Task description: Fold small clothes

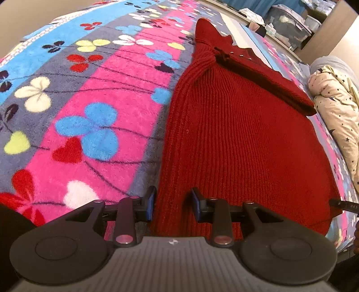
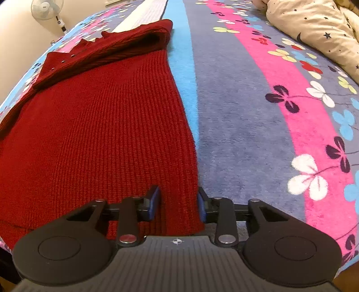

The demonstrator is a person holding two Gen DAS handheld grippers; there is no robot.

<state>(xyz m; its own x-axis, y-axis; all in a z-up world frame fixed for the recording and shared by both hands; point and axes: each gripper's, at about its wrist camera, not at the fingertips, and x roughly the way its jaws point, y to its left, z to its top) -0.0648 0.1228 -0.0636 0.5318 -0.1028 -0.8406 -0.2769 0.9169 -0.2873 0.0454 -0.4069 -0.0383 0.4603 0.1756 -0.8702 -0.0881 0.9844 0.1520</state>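
Note:
A dark red knitted sweater (image 1: 235,134) lies flat on a flowered fleece blanket (image 1: 89,101), with its sleeves folded across the far end. My left gripper (image 1: 174,203) points down at the sweater's near left corner. Its blue pads stand apart, with flat, unbunched knit between them. In the right wrist view my right gripper (image 2: 178,202) straddles the near right edge of the sweater (image 2: 101,123). One pad rests on the knit and the other at its border beside the blanket (image 2: 246,134). A flat strip of fabric lies between them.
A cream quilt with dark stars (image 2: 314,29) is bunched on the bed to the right of the sweater, also visible as the quilt (image 1: 336,107). A white standing fan (image 2: 48,10) is beyond the bed. Clear storage boxes (image 1: 289,24) stand past the far edge.

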